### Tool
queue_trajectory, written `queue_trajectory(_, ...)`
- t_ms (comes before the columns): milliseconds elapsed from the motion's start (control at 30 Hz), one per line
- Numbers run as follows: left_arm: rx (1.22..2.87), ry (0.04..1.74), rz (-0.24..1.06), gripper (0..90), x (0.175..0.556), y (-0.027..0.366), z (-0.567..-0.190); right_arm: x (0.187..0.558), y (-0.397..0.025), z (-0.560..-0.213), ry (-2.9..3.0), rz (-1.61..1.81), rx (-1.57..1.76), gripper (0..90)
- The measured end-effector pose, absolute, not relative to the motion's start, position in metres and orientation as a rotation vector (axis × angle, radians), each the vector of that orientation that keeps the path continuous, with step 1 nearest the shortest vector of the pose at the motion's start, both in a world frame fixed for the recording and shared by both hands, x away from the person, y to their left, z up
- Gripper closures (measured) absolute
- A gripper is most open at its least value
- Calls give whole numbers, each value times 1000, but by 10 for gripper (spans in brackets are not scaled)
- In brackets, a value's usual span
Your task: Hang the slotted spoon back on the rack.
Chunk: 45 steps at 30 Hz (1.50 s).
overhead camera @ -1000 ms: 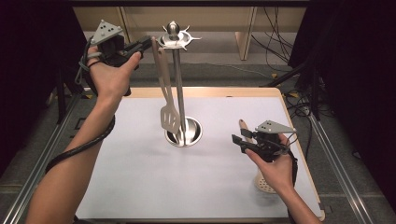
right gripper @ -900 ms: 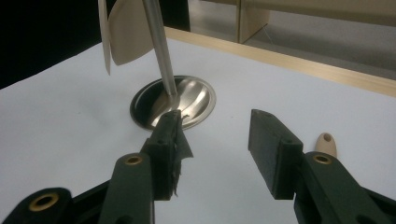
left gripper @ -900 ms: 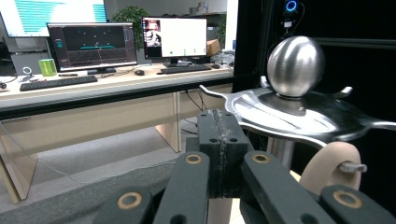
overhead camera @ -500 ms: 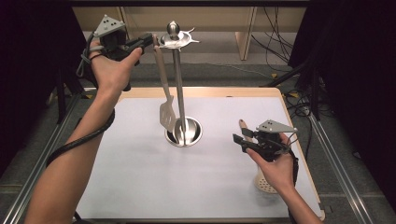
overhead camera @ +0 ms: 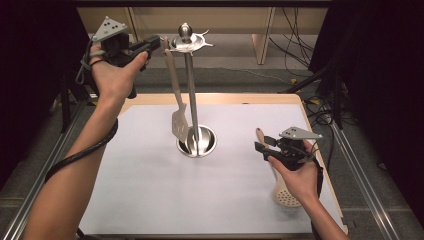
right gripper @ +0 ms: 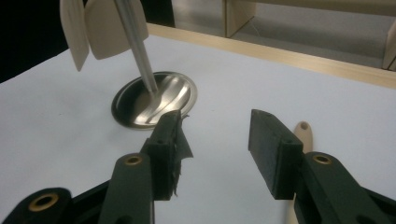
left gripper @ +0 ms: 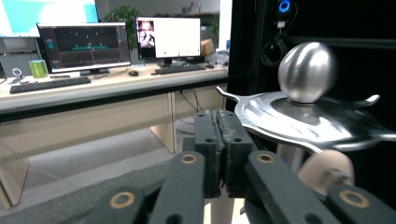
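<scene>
At 4 o'clock on the white mat (overhead camera: 150,200), nearest the person, the right gripper (overhead camera: 264,146) hovers low with its jaws spread and nothing between them. A perforated wooden spoon (overhead camera: 286,194) lies flat on the mat under that hand, its handle tip showing past the right jaw in the right gripper view. At centre stands the steel utensil stand (overhead camera: 191,95), round base on the mat. A slotted spatula (overhead camera: 176,107) hangs from a hook at the stand's 9 o'clock side, blade just above the base. At 11 o'clock, raised to the hook disc, the left gripper (overhead camera: 157,44) has its jaws pressed together at the spatula's handle top; whether they pinch it, cannot tell.
</scene>
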<state>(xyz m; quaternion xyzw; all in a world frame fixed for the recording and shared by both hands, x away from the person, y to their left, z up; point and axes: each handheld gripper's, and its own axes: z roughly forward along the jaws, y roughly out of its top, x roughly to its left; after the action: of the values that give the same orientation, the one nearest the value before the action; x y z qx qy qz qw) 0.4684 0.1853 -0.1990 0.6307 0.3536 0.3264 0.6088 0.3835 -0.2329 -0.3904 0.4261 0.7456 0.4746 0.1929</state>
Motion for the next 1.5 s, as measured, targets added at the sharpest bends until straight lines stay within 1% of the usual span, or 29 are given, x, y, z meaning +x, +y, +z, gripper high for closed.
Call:
queue_trajectory(33,1453,814,753,818,464,188,-201,381,-233,-388,2095,1317,1262,548)
queue_trajectory(67,1449,812,743,796,461,190,-203,385,-236,-390,2086,1320,1215,546)
queue_trajectory(133,1446,815,724,749,453,195,-208,386,-239,-390,2089,1285,1254,543)
queue_trajectory(233,1447,814,737,691,443,204,-218,387,-243,-391,2096,1263,1327,543)
queue_trajectory(267,1448,809,736,661,440,207,-220,390,-247,-393,2085,1247,1275,543)
queue_trajectory(300,1442,812,746,643,436,210,-225,389,-245,-394,2081,1263,1328,543)
queue_trajectory(467,1435,823,768,527,416,217,-243,392,-254,-393,2099,1196,1337,545)
queue_trajectory(600,1445,820,776,474,406,221,-261,392,-257,-394,2091,1200,1382,548)
queue_trajectory(700,1442,857,759,433,400,223,-274,391,-258,-393,2084,1186,1424,551)
queue_trajectory(767,1441,874,745,422,399,226,-281,394,-262,-393,2098,1173,1391,553)
queue_trajectory(833,1435,892,740,417,397,227,-287,392,-261,-391,2085,1144,1449,555)
queue_trajectory(900,1454,902,734,415,397,228,-292,396,-264,-392,2093,1145,1397,558)
queue_trajectory(1100,1451,925,740,416,391,234,-295,404,-264,-394,2147,1065,1443,579)
queue_trajectory(1400,1460,937,739,414,389,233,-297,415,-268,-400,2280,847,1533,662)
queue_trajectory(1467,1467,940,728,413,392,231,-298,416,-269,-400,2279,789,1603,668)
queue_trajectory(1500,1469,939,721,414,394,231,-299,418,-271,-404,2298,812,1598,672)
